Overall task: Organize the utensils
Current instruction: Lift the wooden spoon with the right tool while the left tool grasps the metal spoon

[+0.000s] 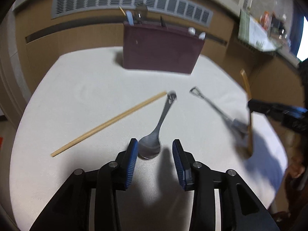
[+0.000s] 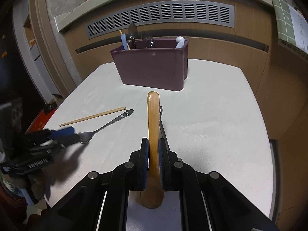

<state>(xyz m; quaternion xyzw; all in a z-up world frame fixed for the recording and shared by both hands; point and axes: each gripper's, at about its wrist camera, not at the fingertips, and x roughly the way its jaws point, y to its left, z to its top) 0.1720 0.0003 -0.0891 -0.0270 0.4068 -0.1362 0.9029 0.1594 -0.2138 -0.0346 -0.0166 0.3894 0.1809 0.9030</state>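
Note:
A metal spoon [image 1: 154, 134] lies on the white table [image 1: 86, 96], handle pointing away. Its bowl sits between the fingers of my open left gripper [image 1: 155, 150], close to the left pad; neither pad presses on it. A wooden chopstick [image 1: 107, 123] lies to its left and a blurred metal fork [image 1: 217, 111] to its right. My right gripper [image 2: 153, 146] is shut on a wooden spoon [image 2: 153, 119], held above the table with its handle forward. A maroon utensil holder [image 2: 154, 67] with several utensils stands at the far edge. The right wrist view shows the left gripper [image 2: 65, 133] at the metal spoon [image 2: 107, 125].
Behind the table [image 2: 211, 115] runs a wood-panelled wall with a grey vent grille [image 2: 161, 15]. In the left wrist view the right gripper [image 1: 273, 111] and a person's hand [image 1: 296, 165] are at the right edge. A cluttered counter [image 1: 259, 32] is at the far right.

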